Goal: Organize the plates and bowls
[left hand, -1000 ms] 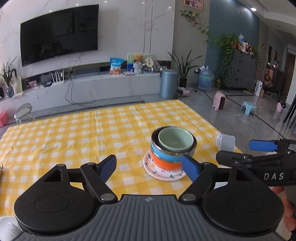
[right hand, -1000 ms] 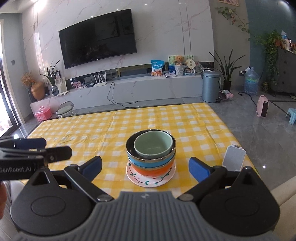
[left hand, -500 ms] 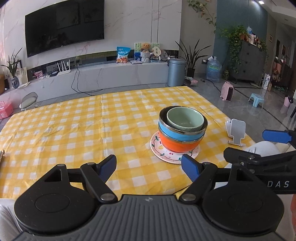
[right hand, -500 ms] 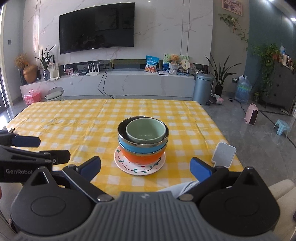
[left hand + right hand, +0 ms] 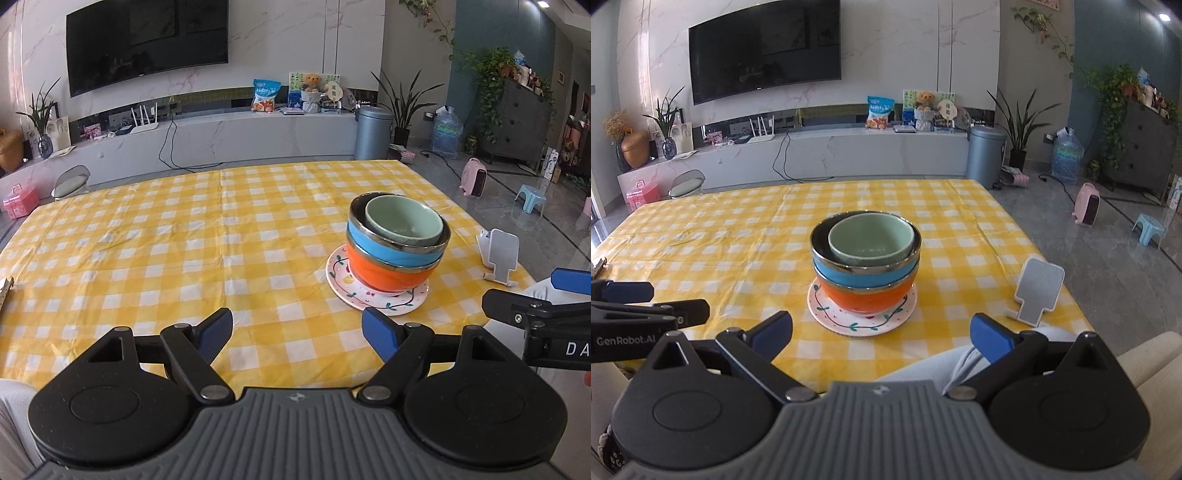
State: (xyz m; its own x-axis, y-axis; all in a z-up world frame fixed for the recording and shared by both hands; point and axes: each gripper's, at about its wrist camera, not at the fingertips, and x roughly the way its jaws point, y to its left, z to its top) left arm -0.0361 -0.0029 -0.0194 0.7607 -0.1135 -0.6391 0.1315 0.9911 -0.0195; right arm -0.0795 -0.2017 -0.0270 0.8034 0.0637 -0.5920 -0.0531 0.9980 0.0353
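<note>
Bench [image 5: 147, 236] under yellow check cloth, bearing a patterned plate [image 5: 827, 312] toward its near right; nested on it, upward, are an orange bowl [image 5: 864, 298], a blue bowl [image 5: 849, 274] and a green bowl [image 5: 870, 242]. Both tongs gape wide and empty, short of the stack: it lies dead ahead of the right tongs [image 5: 881, 328], ahead-right of the left tongs [image 5: 297, 330], so the right seems better placed.

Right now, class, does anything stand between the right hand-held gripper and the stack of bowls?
Nothing visible does. Only bare checked tablecloth lies between the open right hand-held gripper and the stack of bowls on its plate. The phone stand sits off to the right.
</note>
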